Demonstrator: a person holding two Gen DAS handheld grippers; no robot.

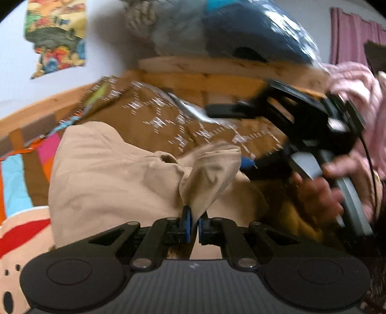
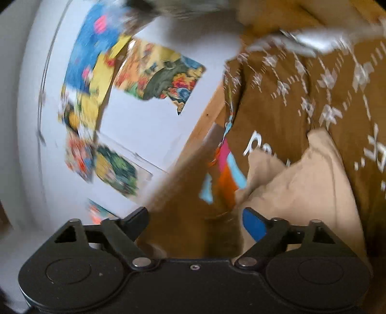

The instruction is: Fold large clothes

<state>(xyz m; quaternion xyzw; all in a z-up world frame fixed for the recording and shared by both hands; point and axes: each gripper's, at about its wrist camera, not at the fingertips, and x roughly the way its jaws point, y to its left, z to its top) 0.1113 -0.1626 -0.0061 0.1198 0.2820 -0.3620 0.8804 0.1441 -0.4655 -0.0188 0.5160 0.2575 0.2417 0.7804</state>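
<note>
White wall (image 1: 103, 36) stood behind a wooden bed frame (image 1: 200, 72), the landmark for what follows. Above the frame's left end, a torn colourful poster (image 1: 56, 36) hung on the wall. From the right wrist view, more bright posters (image 2: 101, 101) were stuck to the same wall, left of the frame's rail (image 2: 205, 120); detail was blurred. Right of the frame, a pink curtain (image 1: 349, 36) hung. On top of the frame sat a dark blue bundle (image 1: 253, 31) beside a grey knitted item (image 1: 144, 17). Below the frame lay a brown patterned bedspread (image 1: 149, 113). Light was soft, daylight-like.
</note>
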